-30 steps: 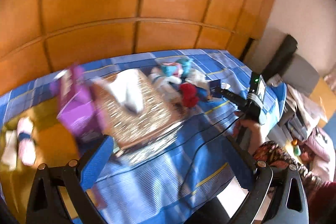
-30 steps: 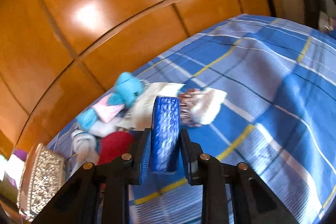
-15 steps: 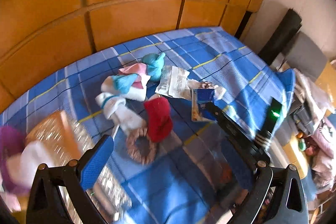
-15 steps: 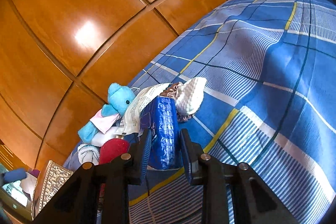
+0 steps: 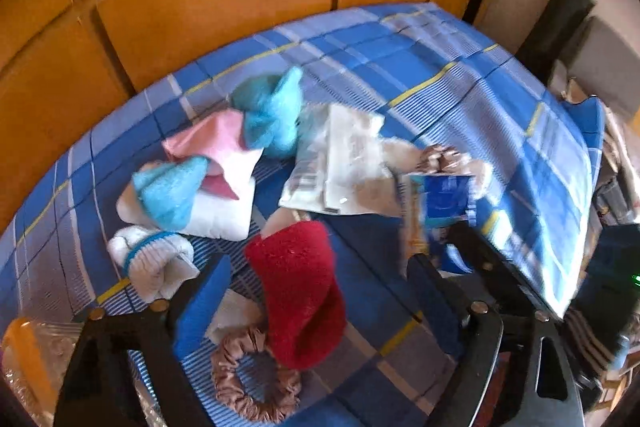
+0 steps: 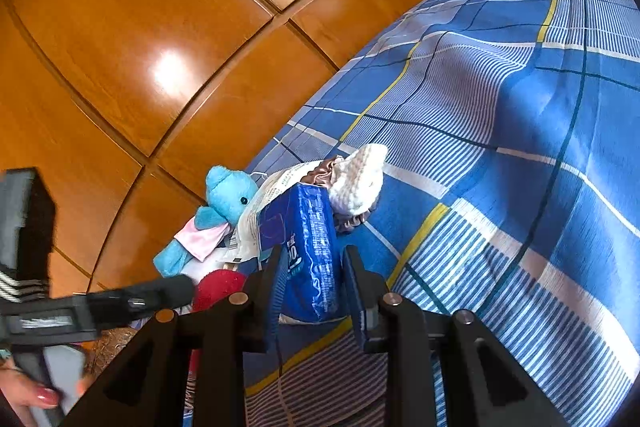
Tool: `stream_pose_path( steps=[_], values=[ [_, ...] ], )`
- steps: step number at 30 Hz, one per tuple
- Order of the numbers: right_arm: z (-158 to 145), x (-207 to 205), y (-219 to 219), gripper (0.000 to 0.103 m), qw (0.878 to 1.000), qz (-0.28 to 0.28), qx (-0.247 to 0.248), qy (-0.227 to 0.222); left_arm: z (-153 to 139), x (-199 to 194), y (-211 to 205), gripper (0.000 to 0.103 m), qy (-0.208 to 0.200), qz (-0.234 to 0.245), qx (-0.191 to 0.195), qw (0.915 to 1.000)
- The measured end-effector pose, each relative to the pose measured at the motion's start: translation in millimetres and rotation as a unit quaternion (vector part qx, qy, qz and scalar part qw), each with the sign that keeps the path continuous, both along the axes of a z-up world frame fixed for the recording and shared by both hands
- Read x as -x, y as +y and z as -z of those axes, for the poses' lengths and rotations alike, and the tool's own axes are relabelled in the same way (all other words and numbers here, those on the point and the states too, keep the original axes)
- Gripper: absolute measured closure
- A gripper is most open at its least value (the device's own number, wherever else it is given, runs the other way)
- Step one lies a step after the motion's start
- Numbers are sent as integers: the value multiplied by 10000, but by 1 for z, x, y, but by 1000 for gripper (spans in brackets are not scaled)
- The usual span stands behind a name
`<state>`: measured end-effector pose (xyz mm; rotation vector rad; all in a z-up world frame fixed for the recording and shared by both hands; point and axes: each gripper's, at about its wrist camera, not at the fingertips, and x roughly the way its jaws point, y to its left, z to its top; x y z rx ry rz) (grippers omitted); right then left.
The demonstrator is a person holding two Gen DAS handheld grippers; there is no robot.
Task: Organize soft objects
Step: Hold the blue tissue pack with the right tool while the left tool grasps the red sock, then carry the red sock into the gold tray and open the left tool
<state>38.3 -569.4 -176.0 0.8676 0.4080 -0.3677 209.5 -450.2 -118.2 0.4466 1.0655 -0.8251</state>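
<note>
A pile of soft things lies on the blue checked bedspread (image 5: 400,75). In the left wrist view my left gripper (image 5: 316,303) points down over a red fuzzy sock (image 5: 296,291). Its jaws are closing, the sock lies between them, and the pads stand clear of it. A brown scrunchie (image 5: 252,383) lies under the sock's lower end. My right gripper (image 6: 316,267) is shut on a blue packet (image 6: 308,247), also seen as the blue packet (image 5: 444,195) in the left wrist view. The red sock (image 6: 220,287) shows to the left of the right gripper's fingers.
Around the sock lie a blue plush toy (image 5: 272,115), a pink cloth (image 5: 212,143), a folded white cloth (image 5: 224,203), a white sock (image 5: 156,259), a printed plastic bag (image 5: 344,163) and a white knitted piece (image 6: 356,179). A glittery box (image 5: 24,355) sits lower left. Wooden panels (image 6: 160,27) back the bed.
My left gripper swung right, away from the purple pack and glittery box, and came down over the red sock with its jaws narrower. My right gripper rolled a little, still gripping the blue packet.
</note>
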Motion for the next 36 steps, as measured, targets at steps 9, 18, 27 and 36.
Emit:
stream_pose_path(
  steps=[9, 18, 27, 36],
  values=[
    [1, 1, 0, 76, 10000, 30, -13, -36, 34, -7, -6, 59, 112, -71, -458, 9989],
    [1, 2, 0, 76, 10000, 36, -15, -65, 20, -3, 11, 77, 284, -310, -100, 9991],
    [1, 0, 1, 77, 10000, 61, 30, -5, -27, 23, 38, 78, 222, -211, 515, 9982],
    [-2, -3, 4, 76, 9998, 105, 150, 117, -81, 44, 88, 78, 141, -225, 1240, 9919]
  ],
)
